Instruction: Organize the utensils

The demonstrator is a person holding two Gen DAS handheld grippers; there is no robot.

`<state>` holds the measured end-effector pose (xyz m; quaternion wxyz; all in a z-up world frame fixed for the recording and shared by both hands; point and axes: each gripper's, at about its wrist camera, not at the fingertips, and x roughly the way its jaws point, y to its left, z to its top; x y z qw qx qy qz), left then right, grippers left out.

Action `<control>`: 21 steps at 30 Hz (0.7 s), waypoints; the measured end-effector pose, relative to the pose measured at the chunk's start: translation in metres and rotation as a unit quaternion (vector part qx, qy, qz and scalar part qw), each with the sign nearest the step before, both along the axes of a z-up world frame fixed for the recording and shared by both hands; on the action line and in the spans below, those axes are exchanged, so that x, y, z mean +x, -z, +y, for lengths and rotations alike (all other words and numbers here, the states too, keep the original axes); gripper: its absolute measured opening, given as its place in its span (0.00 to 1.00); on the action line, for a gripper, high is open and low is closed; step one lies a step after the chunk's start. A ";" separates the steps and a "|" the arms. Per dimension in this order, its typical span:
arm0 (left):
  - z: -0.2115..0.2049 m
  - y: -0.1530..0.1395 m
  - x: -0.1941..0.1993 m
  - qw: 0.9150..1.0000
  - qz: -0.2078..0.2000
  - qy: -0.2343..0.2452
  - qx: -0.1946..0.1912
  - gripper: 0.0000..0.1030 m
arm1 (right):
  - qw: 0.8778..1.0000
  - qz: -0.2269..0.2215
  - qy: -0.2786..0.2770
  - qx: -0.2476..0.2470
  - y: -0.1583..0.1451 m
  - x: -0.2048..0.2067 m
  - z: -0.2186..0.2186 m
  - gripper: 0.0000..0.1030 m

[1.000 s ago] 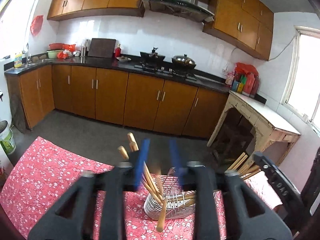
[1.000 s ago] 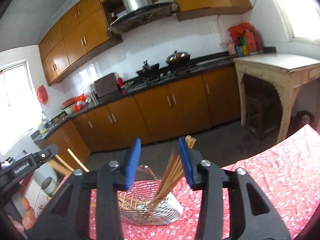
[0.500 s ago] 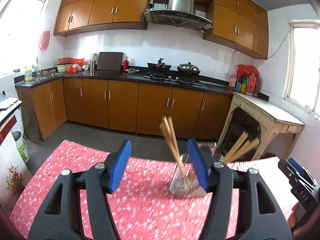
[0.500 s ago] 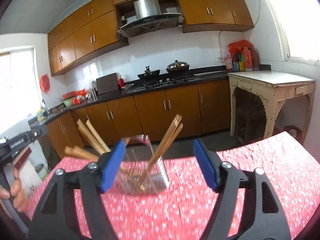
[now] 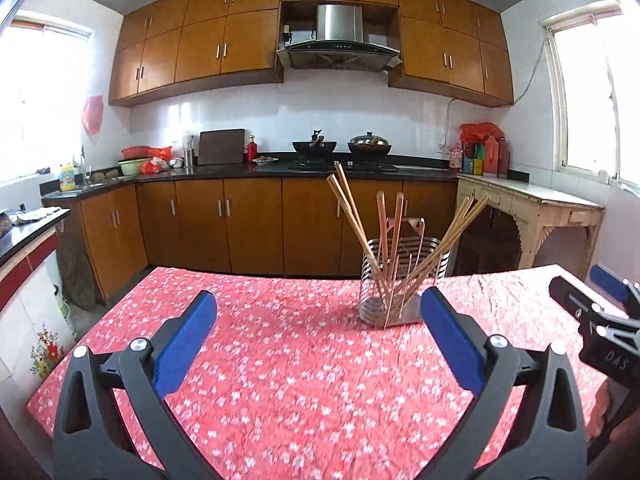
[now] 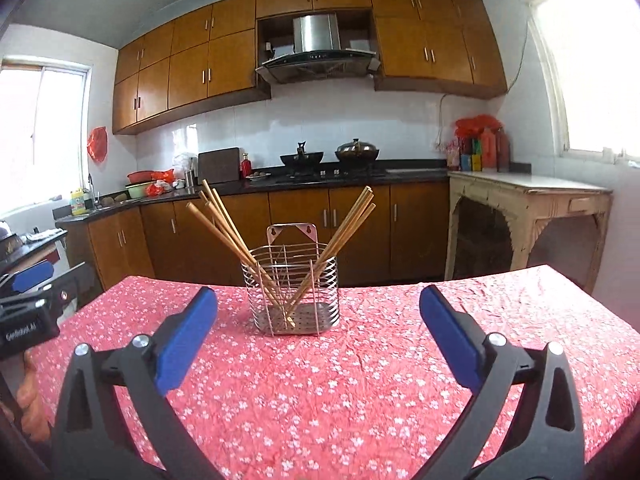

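Note:
A wire metal utensil holder [image 5: 402, 280] [image 6: 295, 290] stands upright on the far part of a table with a red flowered cloth [image 5: 312, 360] [image 6: 360, 368]. Several wooden chopsticks [image 5: 352, 216] [image 6: 224, 224] lean out of it to both sides. My left gripper [image 5: 318, 320] is open and empty, well back from the holder, which lies ahead and to its right. My right gripper [image 6: 318, 320] is open and empty, with the holder ahead between its fingers. The right gripper shows at the right edge of the left wrist view [image 5: 600, 312].
Beyond the table's far edge is open floor, then brown kitchen cabinets [image 5: 248, 224] with a stove and pots [image 5: 340, 148]. An old cream side table [image 6: 528, 216] stands at the right wall. A dark counter [image 5: 24, 232] lies at the left.
Both grippers have pulled back from the holder and opened wide. The holder, seen close and tilted a second ago, now stands upright on the table, farther away.

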<state>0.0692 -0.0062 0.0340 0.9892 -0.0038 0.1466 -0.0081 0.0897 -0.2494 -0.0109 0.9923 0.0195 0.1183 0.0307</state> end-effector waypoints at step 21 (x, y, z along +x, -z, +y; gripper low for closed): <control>0.010 0.048 -0.028 0.998 0.011 -0.066 0.018 0.98 | 0.999 -0.002 0.012 -0.037 0.030 -0.035 0.010 0.96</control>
